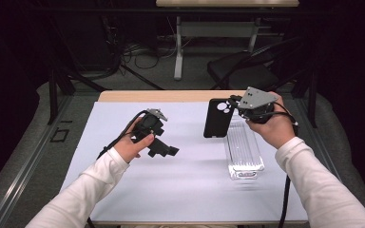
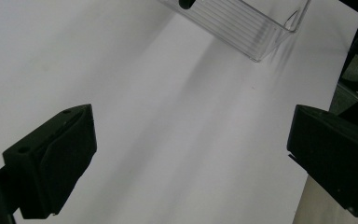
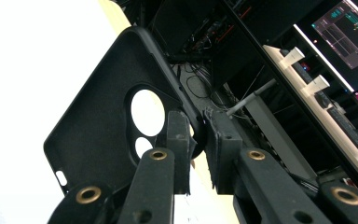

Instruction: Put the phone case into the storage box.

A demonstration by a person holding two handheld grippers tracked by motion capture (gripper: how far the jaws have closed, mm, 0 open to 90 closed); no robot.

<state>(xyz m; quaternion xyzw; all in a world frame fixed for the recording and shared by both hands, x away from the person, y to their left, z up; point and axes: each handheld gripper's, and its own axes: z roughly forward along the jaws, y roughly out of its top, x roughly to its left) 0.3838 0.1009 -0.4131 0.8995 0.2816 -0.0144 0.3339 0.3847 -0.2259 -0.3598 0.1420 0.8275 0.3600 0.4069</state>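
— Black phone case (image 1: 217, 118) hangs upright above the white counter (image 1: 185, 180), pinched at its edge by my right hand-held gripper (image 1: 235, 105), just beside the clear plastic tray (image 1: 244, 149). And the left?

— My left hand-held gripper (image 2: 191, 158) has its jaws wide apart, nothing between them.

— Right gripper view?

— My jaws are clamped on the case rim by its camera cutout (image 3: 147, 112).

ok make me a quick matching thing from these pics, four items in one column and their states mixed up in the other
Items:
1. phone case
2. clear tray
3. left gripper
4. right gripper

States:
A. jaws wide apart, nothing between them
B. lying on the white table sheet
C. held up off the table by its edge
D. jaws clamped on a thin black edge

Pairs: 1-C, 2-B, 3-A, 4-D
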